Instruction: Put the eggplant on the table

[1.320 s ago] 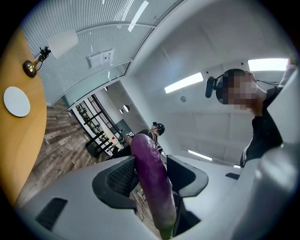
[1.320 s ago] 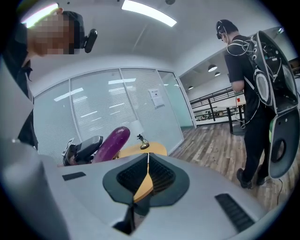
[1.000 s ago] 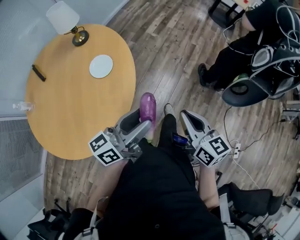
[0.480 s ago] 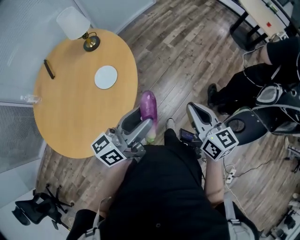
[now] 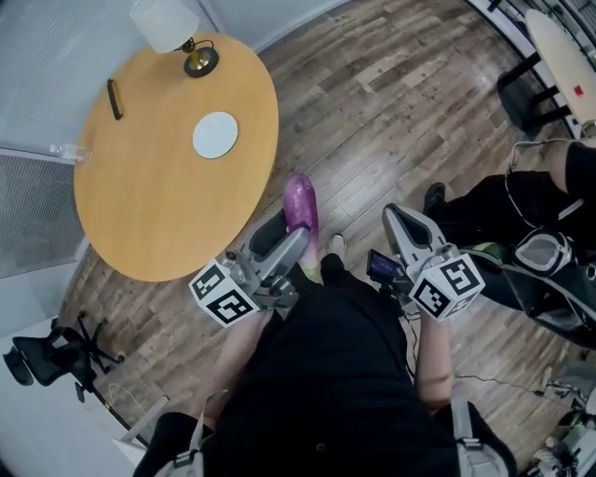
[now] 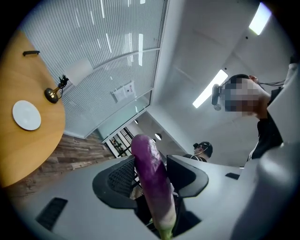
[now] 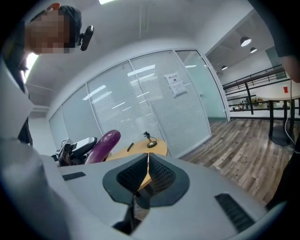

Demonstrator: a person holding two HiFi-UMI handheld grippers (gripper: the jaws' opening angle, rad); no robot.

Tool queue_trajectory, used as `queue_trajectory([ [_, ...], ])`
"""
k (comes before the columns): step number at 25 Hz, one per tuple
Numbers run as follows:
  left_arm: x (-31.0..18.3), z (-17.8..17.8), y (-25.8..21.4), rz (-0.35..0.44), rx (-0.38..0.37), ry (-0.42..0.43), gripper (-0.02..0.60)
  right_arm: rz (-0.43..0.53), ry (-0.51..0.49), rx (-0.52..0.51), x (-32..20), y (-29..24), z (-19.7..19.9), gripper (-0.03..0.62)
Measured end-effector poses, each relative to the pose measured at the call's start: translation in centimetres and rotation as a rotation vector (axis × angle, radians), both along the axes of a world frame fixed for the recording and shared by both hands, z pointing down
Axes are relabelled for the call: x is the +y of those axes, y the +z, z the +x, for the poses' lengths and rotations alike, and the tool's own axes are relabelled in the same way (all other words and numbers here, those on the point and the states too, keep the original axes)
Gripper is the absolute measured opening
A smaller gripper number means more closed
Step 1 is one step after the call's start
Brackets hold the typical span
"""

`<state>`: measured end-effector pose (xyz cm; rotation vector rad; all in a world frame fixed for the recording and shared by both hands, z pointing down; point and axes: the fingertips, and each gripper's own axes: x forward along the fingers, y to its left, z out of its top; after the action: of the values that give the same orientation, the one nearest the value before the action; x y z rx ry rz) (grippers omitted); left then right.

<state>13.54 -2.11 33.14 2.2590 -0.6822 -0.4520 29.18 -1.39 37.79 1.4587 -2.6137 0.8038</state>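
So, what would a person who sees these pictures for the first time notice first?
The bright purple eggplant, clamped in the left gripper in front of the person, stands out most. Next comes the round wooden table at the upper left of the head view, carrying a white plate and a lamp.

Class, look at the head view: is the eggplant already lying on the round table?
No, the eggplant is held in the left claw, beside the table and off its top.
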Motion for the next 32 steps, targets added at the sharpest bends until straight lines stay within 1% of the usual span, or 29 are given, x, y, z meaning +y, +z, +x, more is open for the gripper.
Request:
queue_trajectory([
  [4, 0.0, -0.8, 1.4, -0.048, -0.045, -0.061, 0.225, -0.033, -0.049, -0.033, -0.8, 1.6, -0.3, 0.020],
  [7, -0.7, -2.3, 3.1, -0.096, -0.074, -0.111, 0.225, -0.071, -0.079, -0.052, -1.6, 3.2, -1.8, 0.019],
  [10, -2.1, -3.9, 4.0, -0.123, -0.097, -0.156, 0.225, -0.110, -0.130, -0.040, -2.5, 4.1, -3.9, 0.020],
  [12, -3.2, -5.1, 4.8, -0.128, -0.124, -0.182, 0.225, -0.111, -0.159, -0.028, -3.4, 4.2, -5.0, 0.020],
  [16, -6.5, -7.8, 6.4, -0.126, -0.231, -0.228, 0.225, -0.095, -0.174, -0.002, -5.8, 3.6, -6.4, 0.020],
  [21, -11.8, -11.9, 5.7, -0.104, -0.277, -0.292, 0.225, -0.065, -0.187, 0.042, -10.0, 1.3, -8.1, 0.020],
  [25, -16.5, -15.8, 6.1, -0.068, -0.369, -0.327, 0.225, -0.038, -0.172, 0.065, -14.0, -0.3, -9.8, 0.020],
  [27, -18.5, -17.8, 6.9, -0.051, -0.446, -0.341, 0.225, -0.035, -0.163, 0.073, -15.4, -0.6, -10.8, 0.020],
  [29, -20.3, -19.6, 7.7, -0.051, -0.527, -0.344, 0.225, -0.030, -0.159, 0.087, -16.3, -0.7, -11.6, 0.020],
  [32, -22.6, -21.0, 9.2, -0.066, -0.617, -0.320, 0.225, -0.026, -0.135, 0.100, -17.5, -0.8, -12.3, 0.020],
])
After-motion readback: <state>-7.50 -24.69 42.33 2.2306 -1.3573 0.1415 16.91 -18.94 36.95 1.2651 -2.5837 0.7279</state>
